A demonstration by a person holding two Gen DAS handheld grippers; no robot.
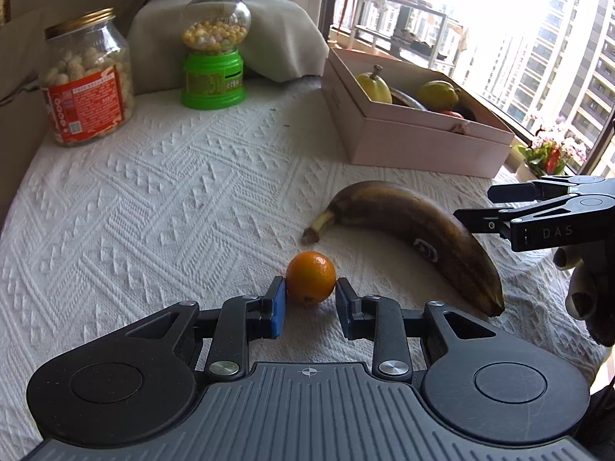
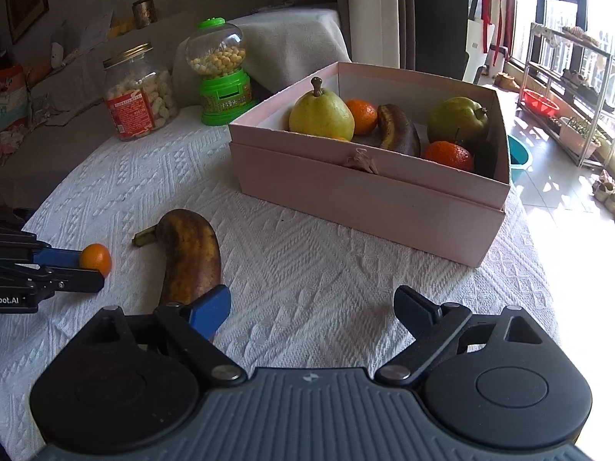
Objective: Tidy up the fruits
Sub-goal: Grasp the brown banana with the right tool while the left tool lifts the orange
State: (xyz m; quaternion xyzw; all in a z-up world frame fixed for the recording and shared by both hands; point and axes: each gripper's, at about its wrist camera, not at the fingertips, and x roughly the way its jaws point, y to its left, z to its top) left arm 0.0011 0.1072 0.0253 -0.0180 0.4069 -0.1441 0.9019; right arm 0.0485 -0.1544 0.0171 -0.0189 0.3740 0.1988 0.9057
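A small orange (image 1: 310, 277) sits on the white tablecloth between the pads of my left gripper (image 1: 310, 295), which touch it on both sides. It also shows in the right wrist view (image 2: 96, 258). A brown overripe banana (image 1: 419, 230) lies to its right, also seen in the right wrist view (image 2: 190, 255). My right gripper (image 2: 313, 309) is open and empty, just right of the banana's tip. The pink box (image 2: 369, 196) holds two pears, two oranges and another dark banana.
A glass jar of snacks (image 1: 88, 77) and a green candy dispenser (image 1: 213, 48) stand at the table's far side. A covered chair stands behind them. The window and table edge are to the right.
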